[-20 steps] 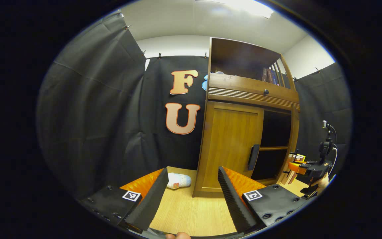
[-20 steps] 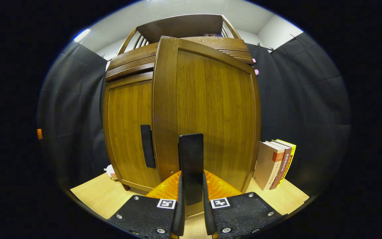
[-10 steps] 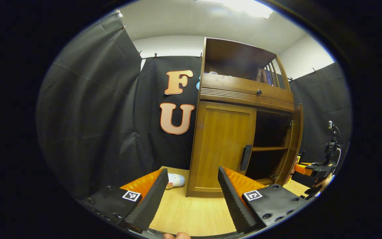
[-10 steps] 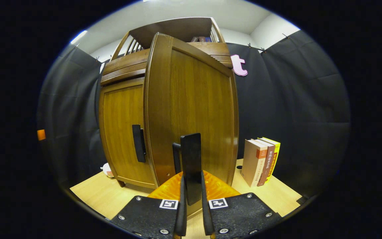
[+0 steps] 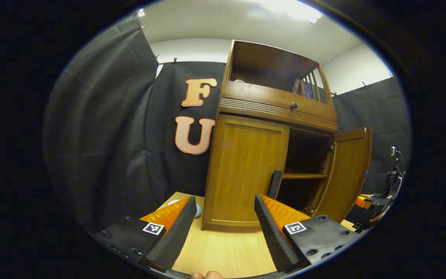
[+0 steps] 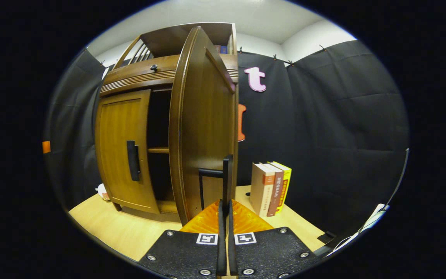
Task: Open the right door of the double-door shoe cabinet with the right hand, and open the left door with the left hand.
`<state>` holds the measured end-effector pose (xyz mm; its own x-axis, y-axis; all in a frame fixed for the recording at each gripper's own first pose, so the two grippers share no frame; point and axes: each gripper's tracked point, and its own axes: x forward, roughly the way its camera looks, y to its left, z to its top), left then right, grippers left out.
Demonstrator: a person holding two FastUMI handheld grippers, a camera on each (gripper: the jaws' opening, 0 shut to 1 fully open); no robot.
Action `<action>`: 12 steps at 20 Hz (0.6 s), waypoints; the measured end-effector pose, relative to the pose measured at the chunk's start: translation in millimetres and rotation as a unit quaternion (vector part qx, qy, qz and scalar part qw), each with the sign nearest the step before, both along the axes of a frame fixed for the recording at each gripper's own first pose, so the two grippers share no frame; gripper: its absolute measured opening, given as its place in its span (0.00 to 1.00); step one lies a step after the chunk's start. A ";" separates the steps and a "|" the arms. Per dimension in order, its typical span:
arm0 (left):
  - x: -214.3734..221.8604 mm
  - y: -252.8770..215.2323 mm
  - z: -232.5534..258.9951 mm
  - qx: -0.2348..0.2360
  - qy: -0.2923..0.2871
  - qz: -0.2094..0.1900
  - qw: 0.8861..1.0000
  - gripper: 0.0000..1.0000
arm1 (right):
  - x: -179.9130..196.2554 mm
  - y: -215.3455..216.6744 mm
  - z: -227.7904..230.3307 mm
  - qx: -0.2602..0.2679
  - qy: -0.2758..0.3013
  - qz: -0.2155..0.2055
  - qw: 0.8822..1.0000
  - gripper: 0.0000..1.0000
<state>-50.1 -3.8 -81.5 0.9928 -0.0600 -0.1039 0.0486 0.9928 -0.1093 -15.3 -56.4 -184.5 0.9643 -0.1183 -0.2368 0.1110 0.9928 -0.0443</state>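
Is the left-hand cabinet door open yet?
No, shut. The left door lies flush in its frame, while the right door is swung out, showing shelves.

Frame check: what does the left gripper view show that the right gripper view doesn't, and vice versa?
Left gripper view: the open left gripper facing the closed left door, and the right door seen from its inner face. Right gripper view: the right gripper clamped on the right door handle, and books standing beside the shoe cabinet. Both: the cabinet, left door shut, right door open.
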 end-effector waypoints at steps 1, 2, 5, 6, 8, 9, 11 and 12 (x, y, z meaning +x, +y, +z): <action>3.3 -7.0 -0.4 -0.001 0.001 -0.006 1.000 0.99 | -1.6 -12.5 -0.1 0.005 -0.001 -0.005 1.000 0.00; 5.9 -14.0 -0.9 -0.003 0.003 -0.010 1.000 0.94 | -1.6 -21.1 0.2 0.009 -0.001 -0.005 1.000 0.05; 13.0 -22.0 1.3 -0.001 0.005 -0.006 1.000 0.99 | -1.8 -34.0 1.1 0.013 -0.003 0.010 1.000 0.00; 14.7 -21.7 1.5 0.002 0.006 0.001 1.000 0.97 | -0.6 -38.9 0.6 0.014 -0.004 0.014 1.000 0.00; 16.7 -27.2 4.0 0.008 0.002 0.005 1.000 0.97 | -0.2 -47.1 0.4 0.019 -0.004 0.022 1.000 0.05; 17.5 -30.5 5.2 0.010 0.000 0.005 1.000 0.99 | -0.3 -51.3 1.2 0.024 -0.005 0.026 0.999 0.05; 20.0 -38.4 8.9 0.012 -0.005 0.003 1.000 0.99 | 0.3 -59.7 0.9 0.034 -0.008 0.032 0.999 0.00; 21.5 -43.3 9.1 0.013 -0.006 0.002 1.000 0.99 | 1.3 -62.9 0.3 0.039 -0.009 0.035 0.999 0.05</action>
